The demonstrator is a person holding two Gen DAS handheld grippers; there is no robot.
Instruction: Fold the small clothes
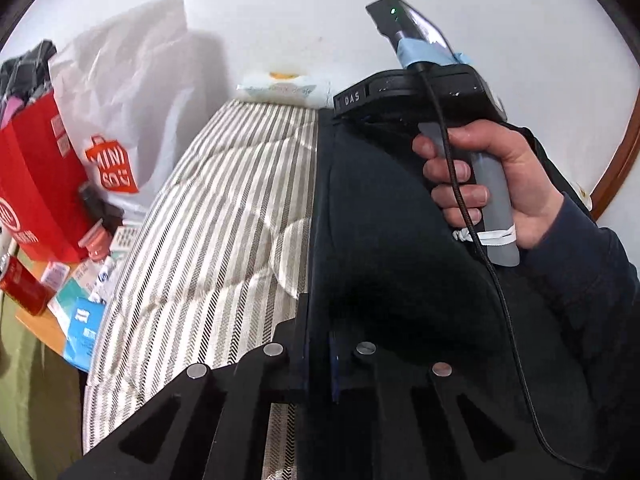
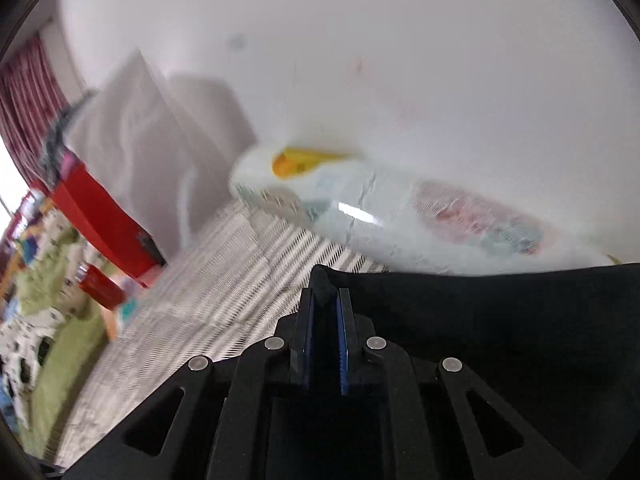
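A dark navy garment [image 1: 380,248] is held up off the striped mattress [image 1: 224,208] by both grippers. My left gripper [image 1: 318,320] is shut on its near edge, and the cloth hangs to the right of the fingers. The right gripper's body [image 1: 420,92], held in a hand, grips the garment's far top edge in the left wrist view. In the right wrist view my right gripper [image 2: 326,304] is shut on a corner of the dark garment [image 2: 500,320], which stretches away to the right. This view is motion-blurred.
A red paper bag [image 1: 40,192] and a white MINISO bag [image 1: 120,112] stand left of the mattress, with a red can [image 1: 24,284] and small boxes [image 1: 80,320] beside them. A plastic package [image 2: 360,208] lies at the mattress head against the white wall.
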